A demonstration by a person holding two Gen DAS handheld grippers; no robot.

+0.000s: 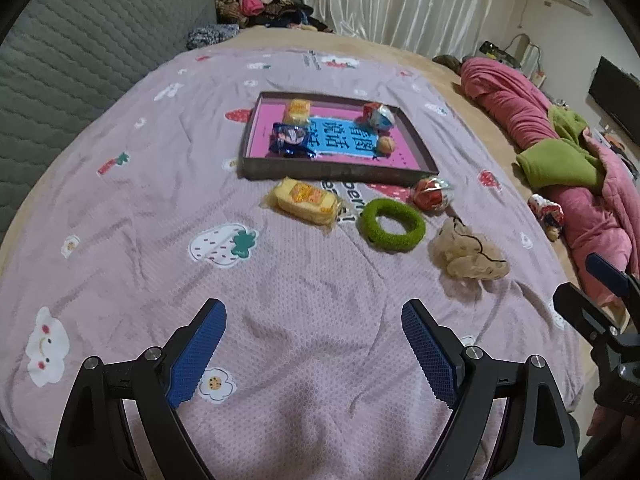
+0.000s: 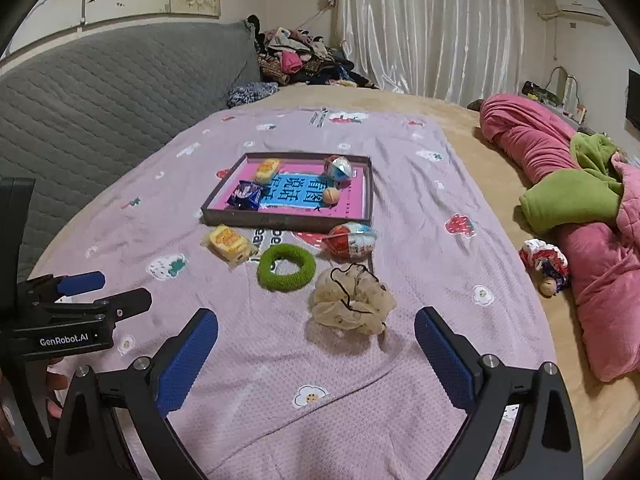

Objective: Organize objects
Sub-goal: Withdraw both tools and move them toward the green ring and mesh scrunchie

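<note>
Left tool (image 1: 314, 320): blue pads spread wide, nothing between them, poised above bare lilac blanket (image 1: 120, 200) on the bed

Right tool (image 2: 316, 330): pads likewise wide apart, empty, poised above the same blanket with the beige mesh scrunchie (image 2: 352, 304) just beyond the pad tips

Shallow dark-walled tray (image 1: 336, 172) with pink and blue printed floor: mid-blanket, ahead of both tools

Inside tray:
- yellow wrapped snack (image 1: 298, 111) at far left
- dark blue snack packet (image 1: 291, 139) just in front of it
- red, white and blue foil-wrapped egg (image 1: 378, 115) at far right
- small tan ball (image 1: 387, 145) in front of the egg, toward the near wall

Outside tray, on blanket, in a loose row near the front wall:
- second yellow wrapped snack (image 1: 306, 200), left
- green fuzzy ring (image 1: 392, 229), middle, apart from the snack
- second foil-wrapped egg (image 1: 432, 197), close to the tray's near right corner
- beige mesh scrunchie, nearest the tools, just right of the ring

Along the bed's right edge: pink quilt (image 1: 520, 108) with green cloth (image 1: 560, 164); small doll (image 2: 546, 266) lying beside it
</note>
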